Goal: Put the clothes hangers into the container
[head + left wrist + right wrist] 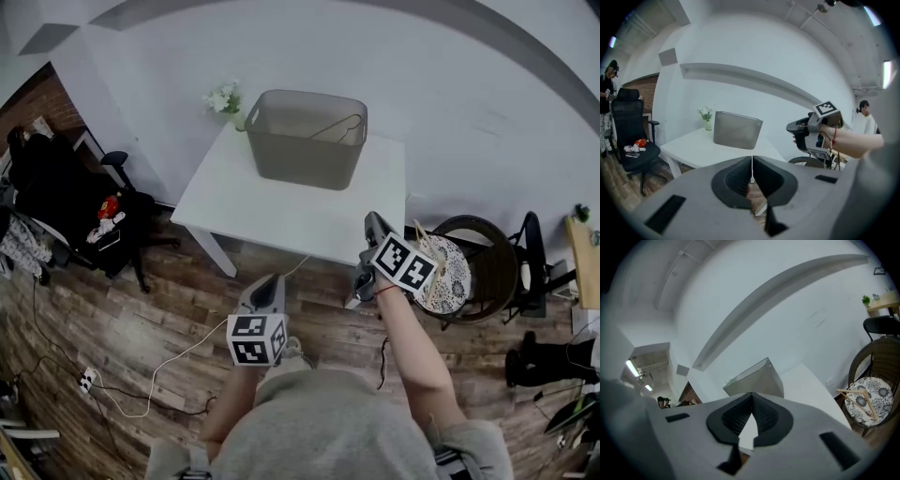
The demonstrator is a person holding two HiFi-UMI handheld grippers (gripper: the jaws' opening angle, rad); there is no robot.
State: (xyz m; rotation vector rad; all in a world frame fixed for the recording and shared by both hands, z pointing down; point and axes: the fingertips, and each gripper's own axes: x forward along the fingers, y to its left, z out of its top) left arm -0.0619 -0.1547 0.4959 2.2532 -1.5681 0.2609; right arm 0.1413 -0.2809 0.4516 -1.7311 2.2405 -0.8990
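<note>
A grey container (305, 155) stands at the far side of the white table (281, 202), with a wire hanger (339, 127) lying inside it. Wooden hangers (427, 246) rest on the patterned cushion of a round wicker chair (492, 272) to the table's right; the right gripper view shows these hangers (858, 399) at its right edge. My right gripper (372, 222) hovers by the table's near right corner, beside that chair, shut with nothing in it. My left gripper (270, 279) is lower and nearer to me over the floor, also shut and holding nothing. Both point towards the container (737, 131).
A small vase of flowers (225, 98) stands at the table's far left corner. A black office chair (66, 206) piled with clothes is at the left. A white cable and power strip (86, 380) lie on the wooden floor. People stand in the background (607, 79).
</note>
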